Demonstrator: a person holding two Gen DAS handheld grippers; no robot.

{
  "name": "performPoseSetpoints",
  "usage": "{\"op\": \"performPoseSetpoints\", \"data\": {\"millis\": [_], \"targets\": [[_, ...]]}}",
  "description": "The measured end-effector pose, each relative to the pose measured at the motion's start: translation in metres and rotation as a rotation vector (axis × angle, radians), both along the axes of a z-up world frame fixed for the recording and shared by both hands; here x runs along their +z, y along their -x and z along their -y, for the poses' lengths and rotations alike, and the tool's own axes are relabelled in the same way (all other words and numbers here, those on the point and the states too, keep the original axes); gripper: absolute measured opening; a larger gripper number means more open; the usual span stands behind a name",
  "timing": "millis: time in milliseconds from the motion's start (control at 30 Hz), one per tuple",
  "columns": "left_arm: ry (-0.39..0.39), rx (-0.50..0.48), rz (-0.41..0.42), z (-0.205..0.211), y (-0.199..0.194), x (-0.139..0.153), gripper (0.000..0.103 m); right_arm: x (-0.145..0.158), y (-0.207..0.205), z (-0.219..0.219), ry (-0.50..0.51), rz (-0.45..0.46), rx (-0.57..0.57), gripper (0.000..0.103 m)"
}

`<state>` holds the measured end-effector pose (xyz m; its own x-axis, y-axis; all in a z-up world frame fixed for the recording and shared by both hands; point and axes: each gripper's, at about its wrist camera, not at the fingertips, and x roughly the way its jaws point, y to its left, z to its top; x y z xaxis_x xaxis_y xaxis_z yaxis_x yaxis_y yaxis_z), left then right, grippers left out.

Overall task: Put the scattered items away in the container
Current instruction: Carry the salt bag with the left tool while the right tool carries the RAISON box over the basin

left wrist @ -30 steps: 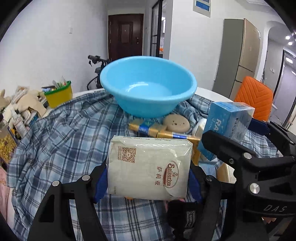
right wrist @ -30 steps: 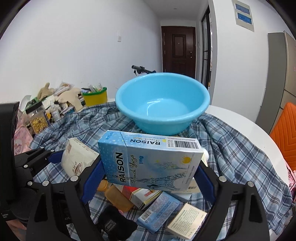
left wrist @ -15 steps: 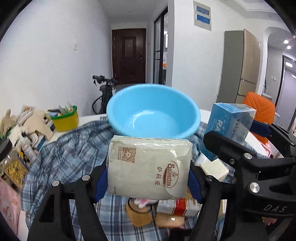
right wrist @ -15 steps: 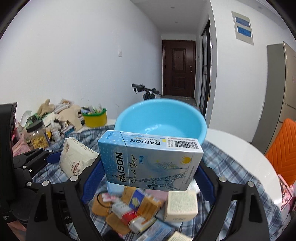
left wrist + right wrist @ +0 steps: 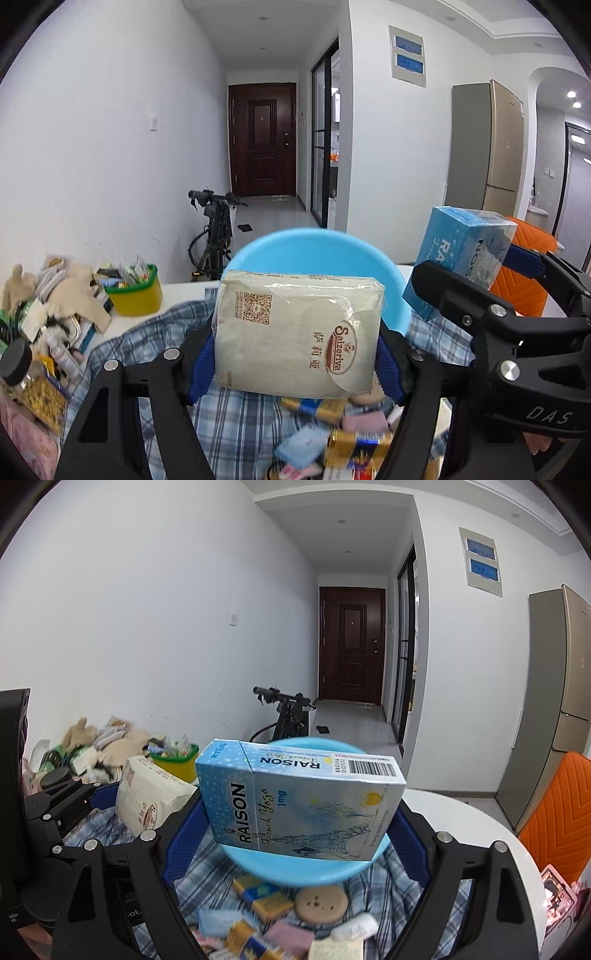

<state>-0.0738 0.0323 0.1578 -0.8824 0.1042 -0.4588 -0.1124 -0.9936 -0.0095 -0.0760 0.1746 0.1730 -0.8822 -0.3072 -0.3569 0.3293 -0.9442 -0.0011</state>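
Observation:
My left gripper is shut on a beige Saizeriya packet, held up in front of the light blue basin. My right gripper is shut on a pale blue Raison box, also raised before the basin. In the left wrist view the Raison box and the right gripper's black frame show at the right. In the right wrist view the beige packet shows at the left. Several small packs and a round biscuit-like disc lie on the checked cloth below.
A blue checked cloth covers the round white table. A yellow-green tub and a heap of soft toys and packets sit at the left. An orange chair stands right; a scooter stands behind the table.
Both grippers have risen with their loads; the basin and table have dropped lower in both views and more of the hallway shows. The scattered packs now lie under the held items.

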Motion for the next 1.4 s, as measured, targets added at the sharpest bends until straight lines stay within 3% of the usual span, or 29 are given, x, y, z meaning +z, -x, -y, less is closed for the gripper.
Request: {"op": "performPoseSetpoints", "data": {"millis": [633,1033,1300,1400], "targets": [[-0.010,-0.037,-0.076,-0.009,0.062,0.039,0.074,0.031,0.048,-0.009,0.044,-0.058,-0.038,0.088],[0.026,0.002,-0.153,-0.020,0.115,0.052,0.074,0.037,0.097,-0.015,0.077,-0.097,-0.021,0.088],[-0.056,0.025,-0.124,-0.006,0.147,0.028,0.074,0.022,0.121,-0.002,0.038,-0.095,-0.018,0.088],[-0.050,0.020,-0.108,-0.003,0.158,0.023,0.074,0.015,0.127,-0.002,0.056,-0.089,-0.023,0.088]]}}
